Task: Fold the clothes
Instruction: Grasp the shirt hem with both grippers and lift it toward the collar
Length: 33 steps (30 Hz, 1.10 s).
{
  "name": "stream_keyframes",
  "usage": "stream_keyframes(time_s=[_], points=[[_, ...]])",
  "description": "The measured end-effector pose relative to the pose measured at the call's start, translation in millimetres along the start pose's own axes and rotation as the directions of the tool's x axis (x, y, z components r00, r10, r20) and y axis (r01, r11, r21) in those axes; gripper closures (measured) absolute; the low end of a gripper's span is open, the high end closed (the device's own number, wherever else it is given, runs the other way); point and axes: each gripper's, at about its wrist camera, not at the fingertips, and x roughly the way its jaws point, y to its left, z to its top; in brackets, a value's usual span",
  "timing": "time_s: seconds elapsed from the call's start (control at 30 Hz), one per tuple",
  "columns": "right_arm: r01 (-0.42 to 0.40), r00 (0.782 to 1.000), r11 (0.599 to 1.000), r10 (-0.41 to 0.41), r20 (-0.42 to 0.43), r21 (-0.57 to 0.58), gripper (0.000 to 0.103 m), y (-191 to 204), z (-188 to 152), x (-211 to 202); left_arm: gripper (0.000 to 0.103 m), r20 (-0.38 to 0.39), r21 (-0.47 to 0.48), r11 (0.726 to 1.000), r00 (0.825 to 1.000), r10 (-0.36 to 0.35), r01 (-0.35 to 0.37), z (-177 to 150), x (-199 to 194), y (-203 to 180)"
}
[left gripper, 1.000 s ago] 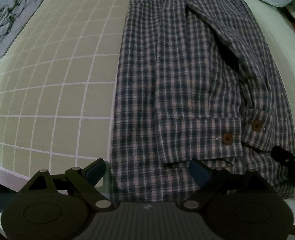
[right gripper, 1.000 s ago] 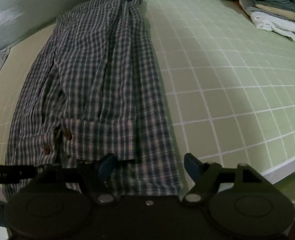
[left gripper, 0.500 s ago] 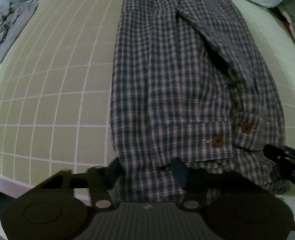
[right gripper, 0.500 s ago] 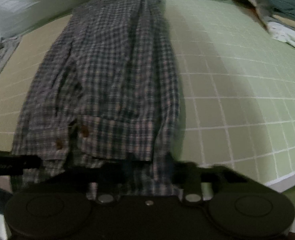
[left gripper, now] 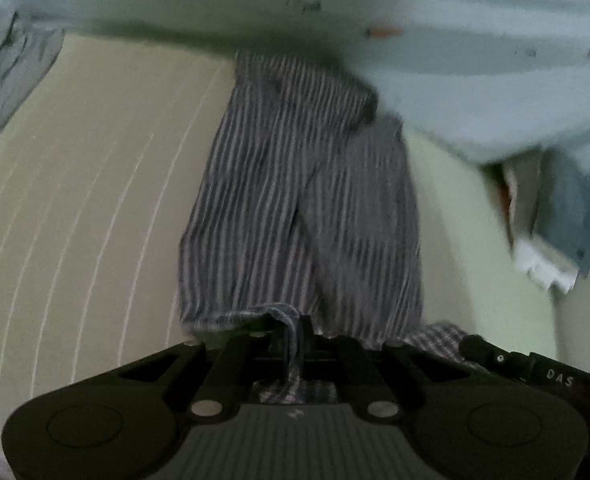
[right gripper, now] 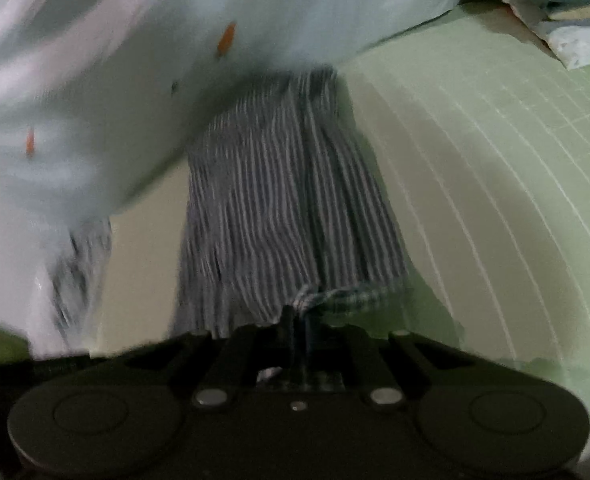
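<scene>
The plaid shirt (left gripper: 295,208) lies lengthwise on the green gridded mat (left gripper: 95,200), blurred by motion. My left gripper (left gripper: 293,330) is shut on the shirt's near hem, which bunches between its fingers. My right gripper (right gripper: 297,316) is shut on the same hem of the shirt (right gripper: 287,208) further right. Both hold the hem lifted above the mat (right gripper: 495,200). The far end of the shirt reaches a pale blue pillow (left gripper: 415,40). The right gripper's body (left gripper: 535,364) shows at the left wrist view's lower right.
The pale pillow or bedding (right gripper: 115,80) runs along the far edge. A stack of folded clothes (left gripper: 555,220) sits at the far right, also in the right wrist view (right gripper: 567,8). A crumpled grey garment (left gripper: 7,72) lies at the far left.
Both grippers closed on the shirt's near hem and lifted it, moving forward toward the pillow. The views now tilt up and the shirt looks shorter.
</scene>
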Motion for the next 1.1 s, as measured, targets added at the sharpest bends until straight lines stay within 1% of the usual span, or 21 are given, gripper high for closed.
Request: stream_keyframes(time_s=[0.07,0.13,0.3,0.37,0.47,0.53,0.6,0.63,0.67,0.7,0.73,0.77,0.8,0.83,0.87,0.9,0.93,1.0,1.03,1.1], points=[[-0.015,0.999,0.999,0.014,0.038,0.041,0.098,0.6,20.5,6.5,0.098,0.04,-0.002,1.0,0.999,-0.002,0.002,23.3,4.6,-5.4],[-0.011,0.998,0.999,0.008,0.07,0.043,0.098,2.8,40.0,15.9,0.098,0.074,-0.01,1.0,0.997,0.005,-0.004,46.8,17.9,-9.4],[0.012,0.993,0.999,-0.016,0.117,0.033,0.097,6.1,80.0,46.6,0.098,0.105,-0.048,0.998,0.993,0.05,-0.045,78.1,33.1,-6.2],[0.033,0.993,0.999,-0.033,0.111,0.001,0.097,4.6,84.7,57.9,0.098,0.098,-0.065,0.997,0.994,0.057,-0.051,86.2,47.3,-2.0],[0.056,0.996,0.998,-0.054,0.067,-0.018,0.096,-2.7,89.4,84.9,0.097,0.059,-0.087,0.994,0.995,0.079,-0.073,93.6,72.0,7.5],[0.07,0.997,0.997,-0.069,0.03,-0.03,0.094,-7.4,89.3,104.5,0.094,0.034,-0.103,0.99,0.994,0.101,-0.097,95.0,83.1,13.6],[0.088,0.996,0.996,-0.088,-0.009,-0.023,0.087,-11.5,90.0,118.0,0.093,0.023,-0.13,0.986,0.994,0.105,-0.101,94.7,87.3,17.8],[0.086,0.996,0.996,-0.086,-0.015,-0.015,0.086,-14.7,90.6,117.8,0.092,0.017,-0.143,0.984,0.994,0.106,-0.103,94.5,89.3,19.9],[0.081,0.997,0.997,-0.081,-0.011,-0.014,0.079,-17.0,90.1,116.6,0.088,0.022,-0.143,0.984,0.994,0.107,-0.103,93.4,88.1,20.3],[0.08,0.997,0.997,-0.08,0.0,-0.013,0.071,-17.7,89.3,112.9,0.082,0.025,-0.145,0.984,0.993,0.111,-0.106,92.2,85.3,20.1],[0.079,0.997,0.997,-0.079,0.011,-0.012,0.067,-18.4,88.6,109.3,0.079,0.028,-0.147,0.983,0.993,0.115,-0.11,90.9,82.5,19.8],[0.079,0.997,0.997,-0.079,0.024,0.001,0.059,-19.8,87.0,103.3,0.076,0.034,-0.152,0.982,0.993,0.115,-0.108,88.8,76.8,18.7],[0.079,0.996,0.997,-0.08,0.037,0.014,0.054,-21.2,85.3,97.3,0.068,0.046,-0.156,0.983,0.993,0.109,-0.1,85.8,69.8,16.8],[0.073,0.996,0.997,-0.074,0.045,0.025,0.052,-23.3,80.7,89.9,0.063,0.058,-0.16,0.983,0.993,0.103,-0.092,82.7,62.7,14.9],[0.067,0.996,0.997,-0.069,0.054,0.037,0.05,-25.4,76.1,82.4,0.055,0.071,-0.159,0.984,0.993,0.098,-0.086,77.6,54.9,13.1],[0.061,0.996,0.997,-0.064,0.062,0.049,0.048,-27.5,71.4,75.0,0.05,0.084,-0.158,0.984,0.992,0.093,-0.079,72.5,47.1,11.4],[0.055,0.996,0.997,-0.059,0.07,0.06,0.046,-29.6,66.8,67.5,0.048,0.084,-0.159,0.984,0.992,0.096,-0.082,65.8,42.5,11.6],[0.048,0.996,0.995,-0.054,0.075,0.084,0.042,-34.0,52.4,56.1,0.039,0.082,-0.162,0.983,0.991,0.104,-0.09,52.3,33.6,12.4],[0.048,0.996,0.995,-0.054,0.068,0.091,0.041,-36.1,46.5,54.7,0.037,0.081,-0.163,0.982,0.991,0.108,-0.094,45.6,29.2,12.8],[0.054,0.997,0.993,-0.059,0.044,0.107,0.04,-41.0,33.9,53.7,0.036,0.049,-0.175,0.979,0.992,0.113,-0.103,31.5,30.3,18.2]])
